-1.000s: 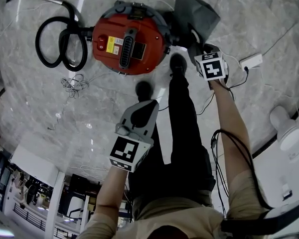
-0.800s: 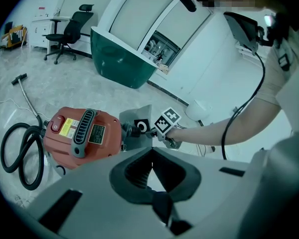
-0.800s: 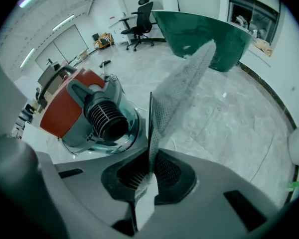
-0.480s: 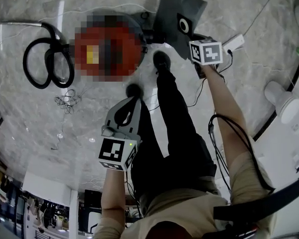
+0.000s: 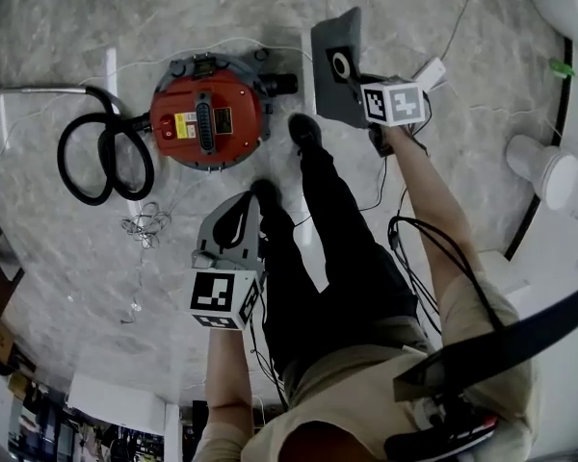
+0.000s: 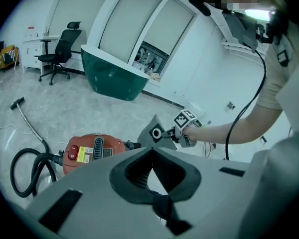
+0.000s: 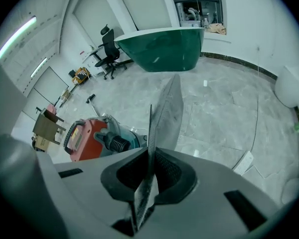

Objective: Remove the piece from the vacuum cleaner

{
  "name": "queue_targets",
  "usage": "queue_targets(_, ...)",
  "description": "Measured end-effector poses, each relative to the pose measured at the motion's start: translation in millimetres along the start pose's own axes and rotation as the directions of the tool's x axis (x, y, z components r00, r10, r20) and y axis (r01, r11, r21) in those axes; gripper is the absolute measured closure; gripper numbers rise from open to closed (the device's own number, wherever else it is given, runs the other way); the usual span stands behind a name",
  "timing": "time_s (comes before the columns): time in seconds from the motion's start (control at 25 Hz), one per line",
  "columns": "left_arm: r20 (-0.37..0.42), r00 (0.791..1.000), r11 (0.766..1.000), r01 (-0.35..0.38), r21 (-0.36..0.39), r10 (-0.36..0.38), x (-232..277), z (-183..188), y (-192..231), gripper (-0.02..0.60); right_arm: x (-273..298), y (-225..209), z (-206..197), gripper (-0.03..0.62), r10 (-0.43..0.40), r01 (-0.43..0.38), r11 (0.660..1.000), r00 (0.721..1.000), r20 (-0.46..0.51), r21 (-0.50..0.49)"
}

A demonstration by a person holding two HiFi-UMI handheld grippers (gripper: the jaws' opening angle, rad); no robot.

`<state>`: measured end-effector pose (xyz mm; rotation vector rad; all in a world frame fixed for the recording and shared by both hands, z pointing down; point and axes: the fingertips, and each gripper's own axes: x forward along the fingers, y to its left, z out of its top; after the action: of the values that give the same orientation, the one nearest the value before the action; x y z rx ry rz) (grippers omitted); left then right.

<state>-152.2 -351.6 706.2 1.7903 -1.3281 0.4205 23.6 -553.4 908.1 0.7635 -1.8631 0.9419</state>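
The red round vacuum cleaner [image 5: 207,123] [image 6: 92,151] [image 7: 84,138] stands on the marble floor, its black hose [image 5: 101,157] [image 6: 27,166] coiled to its left. My right gripper [image 5: 368,89] [image 7: 150,171] [image 6: 177,132] is shut on a flat grey piece [image 5: 339,61] [image 7: 167,113] [image 6: 154,133] with a round collar hole. I hold it in the air, apart from the vacuum and to the right of its black ribbed port [image 7: 114,143]. My left gripper [image 5: 249,202] [image 6: 149,152] hangs lower over the person's legs, tips together, nothing in it.
The person's dark shoes [image 5: 303,128] stand just right of the vacuum. A white power strip [image 5: 429,70] [image 7: 245,162] and thin cables lie on the floor, and a wire tangle [image 5: 146,227] lies below the hose. A green counter [image 7: 164,46] and an office chair [image 6: 60,51] stand farther off.
The head view has pulled back, so the vacuum looks smaller and sits lower left. My right gripper has kept hold of the grey piece. The left gripper stays shut.
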Motion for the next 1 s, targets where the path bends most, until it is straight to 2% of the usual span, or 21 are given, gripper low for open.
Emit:
queue_targets(0.16, 0.034, 0.999, 0.999, -0.005, 0.046, 0.003, -26, 14, -14, 0.588, -40, 13, 9, 0.569, 0.031, -0.033, 0.999, 0.998, 0.055, 0.042)
queue_targets(0.4, 0.079, 0.997, 0.992, 0.012, 0.130, -0.022, -73, 37, -45, 0.588, -121, 38, 6, 0.569, 0.032, -0.042, 0.996, 0.991, 0.127, 0.079)
queue_targets(0.64, 0.152, 0.985, 0.962, 0.042, 0.271, -0.086, -122, 72, -92, 0.588, -195, 79, -3, 0.569, 0.039, -0.059, 0.994, 0.978, 0.203, 0.096)
queue_targets(0.76, 0.178, 0.979, 0.955, 0.045, 0.294, -0.101, -151, 78, -106, 0.588, -232, 100, -8, 0.569, 0.050, -0.076, 0.992, 0.969, 0.244, 0.102)
queue_targets(1.0, 0.232, 0.964, 0.958, 0.060, 0.279, -0.128, -205, 82, -121, 0.588, -301, 140, -12, 0.569, 0.065, -0.100, 0.991, 0.943, 0.326, 0.089)
